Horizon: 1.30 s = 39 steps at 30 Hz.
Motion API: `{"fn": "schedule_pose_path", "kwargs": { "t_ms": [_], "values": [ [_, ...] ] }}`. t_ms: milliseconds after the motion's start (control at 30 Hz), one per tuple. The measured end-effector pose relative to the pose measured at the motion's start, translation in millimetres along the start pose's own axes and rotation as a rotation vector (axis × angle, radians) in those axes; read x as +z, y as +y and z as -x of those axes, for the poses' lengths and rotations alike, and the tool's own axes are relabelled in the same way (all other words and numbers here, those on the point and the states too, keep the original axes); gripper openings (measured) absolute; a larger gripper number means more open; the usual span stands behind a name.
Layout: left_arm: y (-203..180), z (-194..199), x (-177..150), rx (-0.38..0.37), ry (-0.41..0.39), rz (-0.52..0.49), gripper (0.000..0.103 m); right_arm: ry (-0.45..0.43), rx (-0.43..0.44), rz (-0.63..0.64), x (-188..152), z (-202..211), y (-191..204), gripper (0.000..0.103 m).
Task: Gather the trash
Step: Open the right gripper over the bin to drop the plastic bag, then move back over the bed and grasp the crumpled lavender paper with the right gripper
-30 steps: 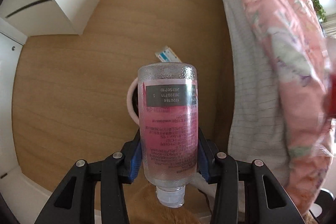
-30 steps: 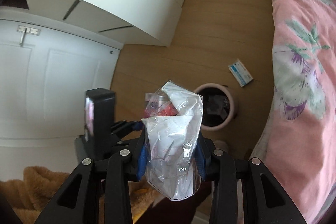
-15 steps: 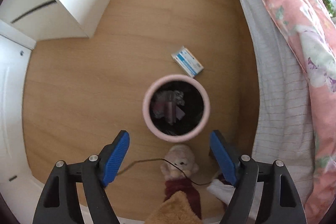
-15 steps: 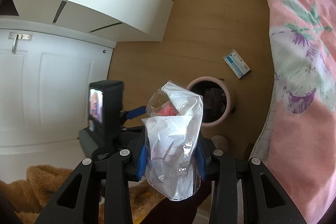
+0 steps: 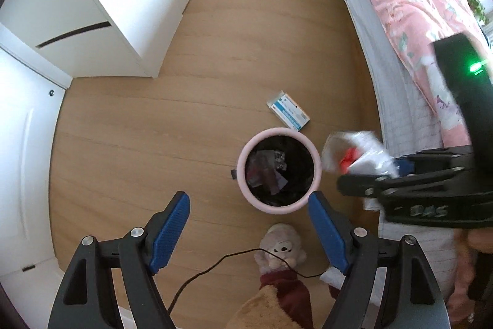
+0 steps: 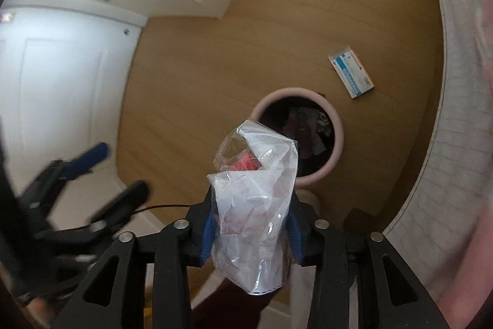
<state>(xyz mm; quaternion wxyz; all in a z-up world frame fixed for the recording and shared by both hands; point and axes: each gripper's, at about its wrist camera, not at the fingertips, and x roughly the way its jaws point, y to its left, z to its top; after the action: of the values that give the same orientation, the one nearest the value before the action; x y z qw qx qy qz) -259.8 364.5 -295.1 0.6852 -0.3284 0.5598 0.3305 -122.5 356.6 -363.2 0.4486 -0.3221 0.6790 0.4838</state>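
Left claw [image 6: 92, 171] motion-blurred in the right wrist view, bin [image 6: 337, 131] contents partly hidden behind the crumpled bag [image 6: 255, 199].

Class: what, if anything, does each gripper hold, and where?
Left gripper: nothing. Right gripper: the clear plastic bag, around its lower middle, jaws just opening.

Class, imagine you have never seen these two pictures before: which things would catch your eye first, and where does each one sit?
First comes the crumpled clear plastic bag with something red inside, held between the blue pads of the right tongs, whose jaws have just been opening. Just beyond it, the pink-rimmed bin stands on the wooden floor with trash already inside. The left tongs hang open and empty above the floor, and a blue-and-white box lies beside the bin.
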Motion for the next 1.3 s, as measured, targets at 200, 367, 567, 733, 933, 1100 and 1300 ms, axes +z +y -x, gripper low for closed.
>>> {"fn": "schedule_pose_path", "kwargs": {
  "t_ms": [200, 367, 567, 733, 933, 1100, 1300],
  "values": [
    [-4.8, 10.5, -0.2, 0.007, -0.019, -0.021, 0.08, -0.044, 0.003, -0.064, -9.0, 18.1, -13.5, 0.074],
    [-20.8, 27.9, 6.2, 0.007, -0.055, -0.059, 0.08, -0.087, 0.001, -0.102, -24.0, 56.8, -27.5, 0.075],
    [-61.5, 56.8, 25.2, -0.011, -0.119, -0.136, 0.08, -0.251, 0.044, -0.149, -62.0, 152.3, -52.5, 0.075],
    [-125.9, 87.7, 52.6, -0.081, -0.193, -0.228, 0.08, -0.463, -0.003, -0.272, -115.7, 258.6, -111.0, 0.076],
    [-230.7, 115.7, 87.2, -0.158, -0.259, -0.371, 0.08, -0.702, -0.152, -0.593, -206.8, 361.0, -235.7, 0.086],
    [-315.6, 127.3, 106.2, -0.225, -0.282, -0.447, 0.08, -0.779, -0.201, -0.818, -264.8, 412.5, -345.1, 0.086],
    [-392.0, 134.7, 110.3, -0.248, -0.302, -0.492, 0.081, -0.875, -0.243, -0.915, -294.0, 464.7, -431.6, 0.086]
  ]
}}
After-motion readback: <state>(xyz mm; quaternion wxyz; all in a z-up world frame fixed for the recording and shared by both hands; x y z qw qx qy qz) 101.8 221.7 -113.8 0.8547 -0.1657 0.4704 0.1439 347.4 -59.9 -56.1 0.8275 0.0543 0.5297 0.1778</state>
